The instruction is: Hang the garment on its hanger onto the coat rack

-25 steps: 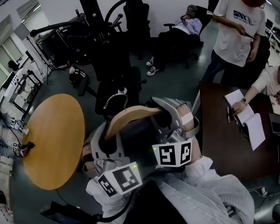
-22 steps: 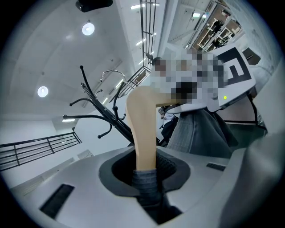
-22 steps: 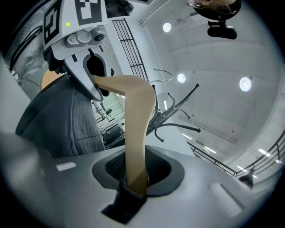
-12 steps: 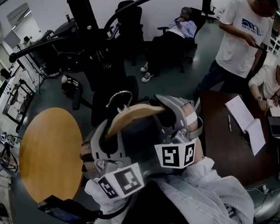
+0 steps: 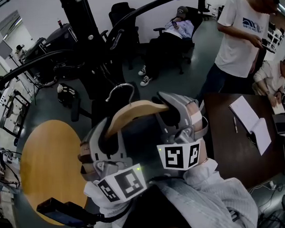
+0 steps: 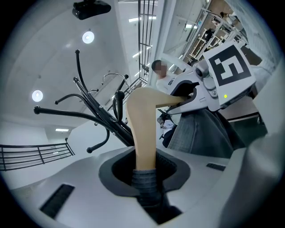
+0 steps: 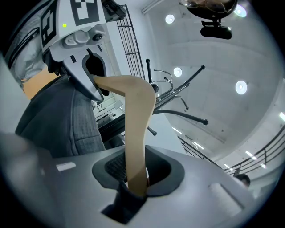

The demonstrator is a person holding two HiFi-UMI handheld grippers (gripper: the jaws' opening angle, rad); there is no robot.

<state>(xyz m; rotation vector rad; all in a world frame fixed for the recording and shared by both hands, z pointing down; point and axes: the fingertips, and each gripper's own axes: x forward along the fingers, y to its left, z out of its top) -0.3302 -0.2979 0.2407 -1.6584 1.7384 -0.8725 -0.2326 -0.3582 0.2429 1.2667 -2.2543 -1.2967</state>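
- At the far left, a round wooden table (image 5: 44, 170) stood on the grey floor, well apart from what we held.
- Next to it, farther back, the black coat rack (image 5: 81, 29) rose with long curved arms reaching out to both sides.
- Our left tool (image 6: 144, 171) was clamped on the left end of the hanger (image 5: 135, 111). Its jaws pressed the pale wooden arm, and a fold of grey cloth was caught there with it.
- We held the hanger between the two tools, roughly level and in front of the rack. Its metal hook (image 5: 120, 91) pointed up near the rack's pole, and in the head view it sat over none of the arms.
- The garment (image 6: 196, 131), a dark grey piece, hung from the hanger's shoulders and draped down between our tools.
- Our right tool (image 7: 133, 176) was clamped on the right end of the hanger in the same way, with wood and a bit of cloth squeezed between its jaws.
- To the right, a dark table (image 5: 228, 155) carried an open notebook (image 5: 250, 126).
- Beyond that table, a person in a white T-shirt (image 5: 240, 37) stood looking down. Another person (image 5: 177, 30) lay back in a chair by the far wall.
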